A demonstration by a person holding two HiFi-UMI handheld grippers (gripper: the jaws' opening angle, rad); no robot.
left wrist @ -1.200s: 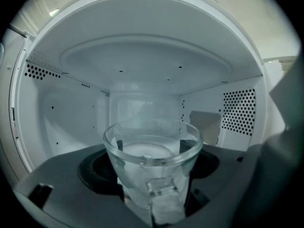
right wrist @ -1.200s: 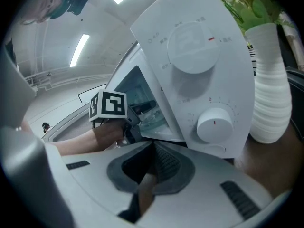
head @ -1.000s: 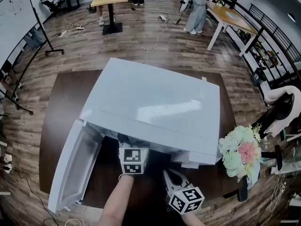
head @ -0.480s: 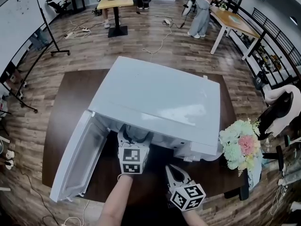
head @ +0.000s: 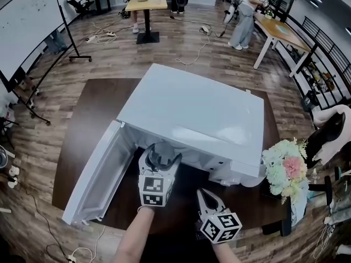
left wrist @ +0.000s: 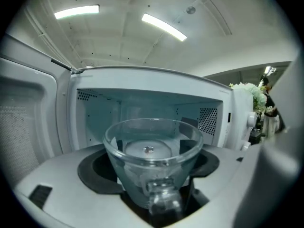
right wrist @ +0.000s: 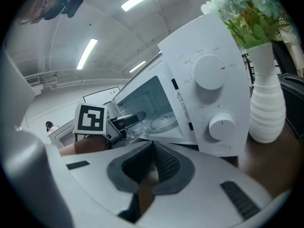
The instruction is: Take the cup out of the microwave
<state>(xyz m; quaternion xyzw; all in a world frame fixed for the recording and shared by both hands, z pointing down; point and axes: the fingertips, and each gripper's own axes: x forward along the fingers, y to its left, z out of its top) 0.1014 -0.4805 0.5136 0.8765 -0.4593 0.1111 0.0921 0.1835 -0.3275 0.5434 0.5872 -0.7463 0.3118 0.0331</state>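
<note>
A clear glass cup (left wrist: pixel 153 148) with a handle sits between the jaws of my left gripper (left wrist: pixel 152 177), which is shut on it just outside the mouth of the white microwave (left wrist: pixel 223 122). In the head view the cup (head: pixel 161 154) shows at the tip of the left gripper (head: pixel 160 159), in front of the open cavity. The microwave door (head: pixel 96 174) hangs open to the left. My right gripper (head: pixel 207 198) is shut on nothing, held low in front of the microwave's control panel (right wrist: pixel 211 94); its fingertips (right wrist: pixel 153 151) meet.
The microwave (head: pixel 197 119) stands on a dark brown table (head: pixel 96 106). A white vase (right wrist: pixel 267 106) of flowers (head: pixel 285 171) stands just right of the microwave. The glass turntable (right wrist: pixel 161 122) lies inside the cavity. People and desks are far behind.
The left gripper has drawn back out of the cavity with the cup, which now shows in front of the microwave. The right gripper has hardly moved.
</note>
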